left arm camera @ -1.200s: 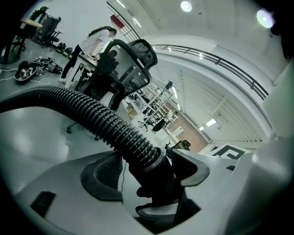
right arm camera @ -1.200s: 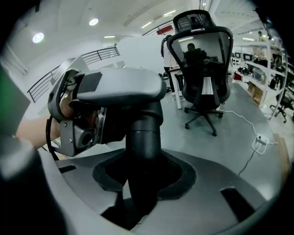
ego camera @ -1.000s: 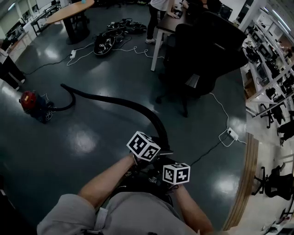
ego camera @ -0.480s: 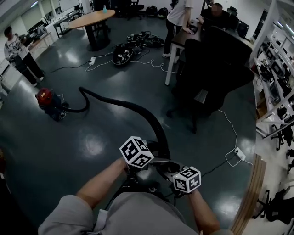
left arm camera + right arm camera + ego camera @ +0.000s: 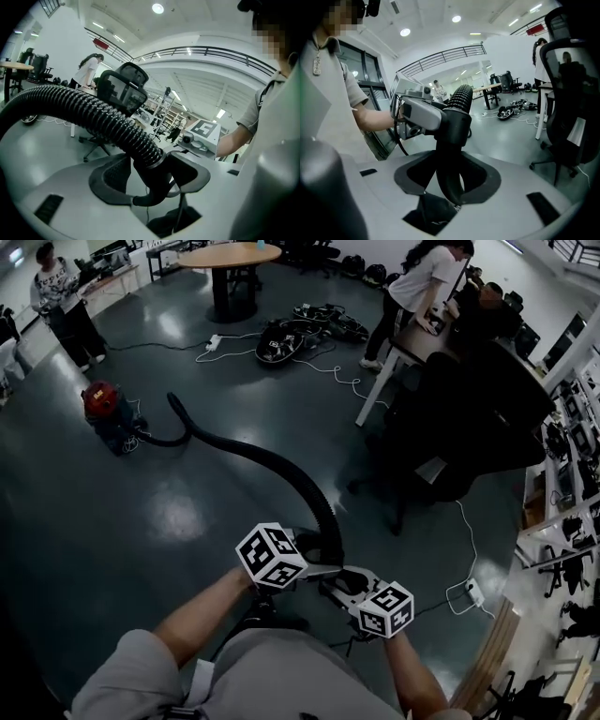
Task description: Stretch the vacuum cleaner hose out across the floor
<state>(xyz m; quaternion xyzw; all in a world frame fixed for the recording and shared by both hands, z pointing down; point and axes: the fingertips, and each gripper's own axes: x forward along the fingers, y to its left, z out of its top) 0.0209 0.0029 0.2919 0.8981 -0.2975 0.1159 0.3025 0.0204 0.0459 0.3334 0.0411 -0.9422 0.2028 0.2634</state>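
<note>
Left gripper view shows the left gripper (image 5: 152, 180) with its jaws pinching the rigid black end piece (image 5: 157, 176) of the hose (image 5: 93, 117), one pad on each side just below the ribbed cuff; they have just been closing onto it. In the right gripper view, the right gripper (image 5: 447, 180) holds the same curved end piece further along its bend. Its jaws have also just been closing and sit against the tube on both sides.

Both grips look to be on the stiff part for a reason. The ribbed length would flex and slide, whereas the hard end gives two firm holds close together, so the hose can be pulled without twisting loose.

From the head view, the two marker cubes sit side by side in front of the person's waist, with the end piece raised off the floor (image 5: 141, 540). From there the hose arcs down and lies along the floor. It runs away to the left and ends in a hooked bend beside the red vacuum cleaner (image 5: 105, 409), which stands well apart.

That arc and hook suggest the stretch is only partly done, and pulling away from the canister should take out the slack. An office chair (image 5: 469, 427) stands to the right of the hose, and loose cables (image 5: 281, 338) lie well beyond it.
</note>
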